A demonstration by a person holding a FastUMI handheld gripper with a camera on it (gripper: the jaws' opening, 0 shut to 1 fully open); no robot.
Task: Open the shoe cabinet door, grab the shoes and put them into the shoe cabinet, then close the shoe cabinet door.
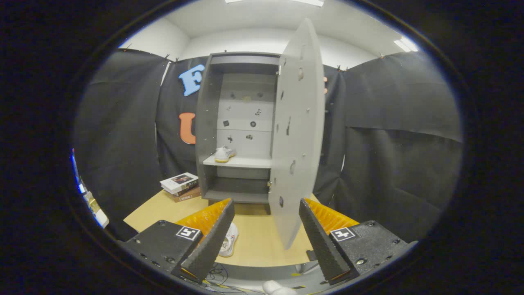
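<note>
A grey shoe cabinet (208,123) stands on the wooden table, its door (297,131) swung wide open toward me, edge on. One white shoe with a yellow sole (224,154) rests on the cabinet's middle shelf at its left. A second white shoe (229,241) lies on the table, just behind my left finger and partly hidden by it. My gripper (266,213) is open with nothing between its fingers. It hangs above the table's near edge, and the door's lower edge reaches down between the two fingers, beyond them.
A small stack of books (181,186) lies on the table (258,246) left of the cabinet's foot. Black cloth walls close in the booth on both sides. Cables and a white object show below the table's near edge.
</note>
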